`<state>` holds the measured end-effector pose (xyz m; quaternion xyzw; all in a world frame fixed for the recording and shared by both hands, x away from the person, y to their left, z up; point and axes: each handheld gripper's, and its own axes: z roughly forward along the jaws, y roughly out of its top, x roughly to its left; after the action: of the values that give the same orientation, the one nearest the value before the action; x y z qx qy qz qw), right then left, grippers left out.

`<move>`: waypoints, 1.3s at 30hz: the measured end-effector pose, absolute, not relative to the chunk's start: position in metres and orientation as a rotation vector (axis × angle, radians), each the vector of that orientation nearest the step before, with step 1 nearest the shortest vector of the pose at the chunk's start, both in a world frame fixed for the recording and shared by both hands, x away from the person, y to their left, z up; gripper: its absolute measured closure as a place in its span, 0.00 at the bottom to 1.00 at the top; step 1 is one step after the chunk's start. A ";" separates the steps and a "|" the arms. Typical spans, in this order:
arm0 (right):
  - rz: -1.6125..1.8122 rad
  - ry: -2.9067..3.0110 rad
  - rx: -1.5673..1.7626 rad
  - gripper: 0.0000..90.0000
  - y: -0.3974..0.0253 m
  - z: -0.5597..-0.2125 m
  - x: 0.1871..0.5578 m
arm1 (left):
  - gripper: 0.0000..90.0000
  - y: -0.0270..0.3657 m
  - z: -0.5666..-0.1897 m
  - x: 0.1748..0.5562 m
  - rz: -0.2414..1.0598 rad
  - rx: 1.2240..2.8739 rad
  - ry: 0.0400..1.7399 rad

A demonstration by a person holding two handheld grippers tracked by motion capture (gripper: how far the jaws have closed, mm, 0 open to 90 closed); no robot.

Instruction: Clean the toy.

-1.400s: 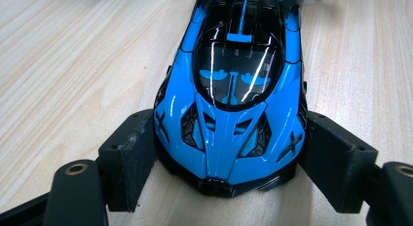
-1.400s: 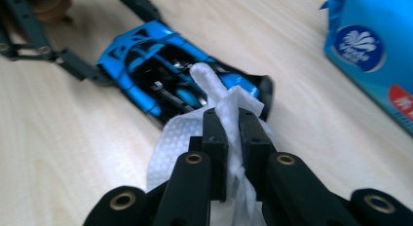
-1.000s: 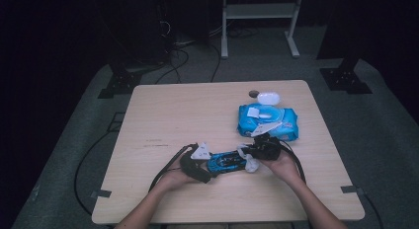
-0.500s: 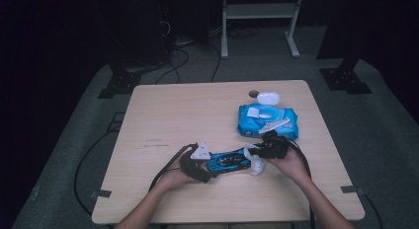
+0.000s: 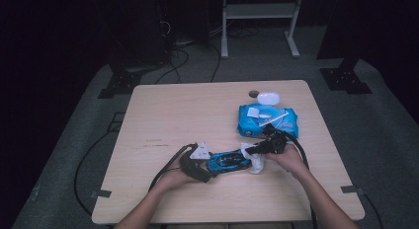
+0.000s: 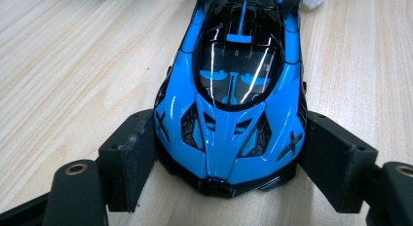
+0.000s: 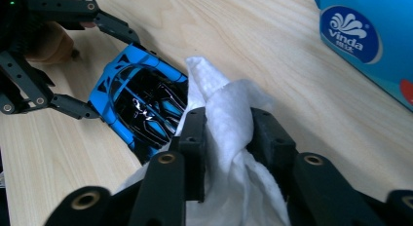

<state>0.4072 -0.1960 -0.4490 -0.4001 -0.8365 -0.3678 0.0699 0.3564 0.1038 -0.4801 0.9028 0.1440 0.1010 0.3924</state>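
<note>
On the wooden table, the left gripper has its jaws pressed against both flanks of a blue toy car, whose far end is cut off. The right gripper pinches a white wipe, apparently touching the car. Beyond lies a blue wipes pack.

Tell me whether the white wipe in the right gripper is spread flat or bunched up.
Bunched up. The white wipe is crumpled into a wad pinched by the right gripper, pressed against the end of the blue toy car.
</note>
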 end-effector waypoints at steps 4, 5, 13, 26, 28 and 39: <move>-1.125 -2.502 -1.187 0.81 -0.196 -0.450 0.406 | 0.27 0.104 -0.480 0.357 0.260 2.292 0.369; -1.139 -2.498 -1.179 0.81 -0.197 -0.451 0.406 | 0.27 0.103 -0.480 0.356 0.258 2.290 0.375; -1.243 -2.532 -1.129 0.90 -0.203 -0.454 0.401 | 0.24 0.105 -0.478 0.359 0.210 2.290 0.402; -1.060 -2.532 -1.197 0.62 -0.192 -0.449 0.406 | 0.25 0.107 -0.479 0.358 0.245 2.305 0.376; -1.023 -2.470 -1.180 0.56 -0.194 -0.449 0.407 | 0.25 0.107 -0.479 0.358 0.243 2.305 0.377; -0.998 -2.474 -1.093 0.67 -0.185 -0.457 0.402 | 0.22 0.116 -0.476 0.366 0.093 2.241 0.443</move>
<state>0.4024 -0.1849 -0.4565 -0.3759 -0.8510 -0.3433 0.1292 0.3655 0.1159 -0.4760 0.8919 0.1765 0.0372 0.4147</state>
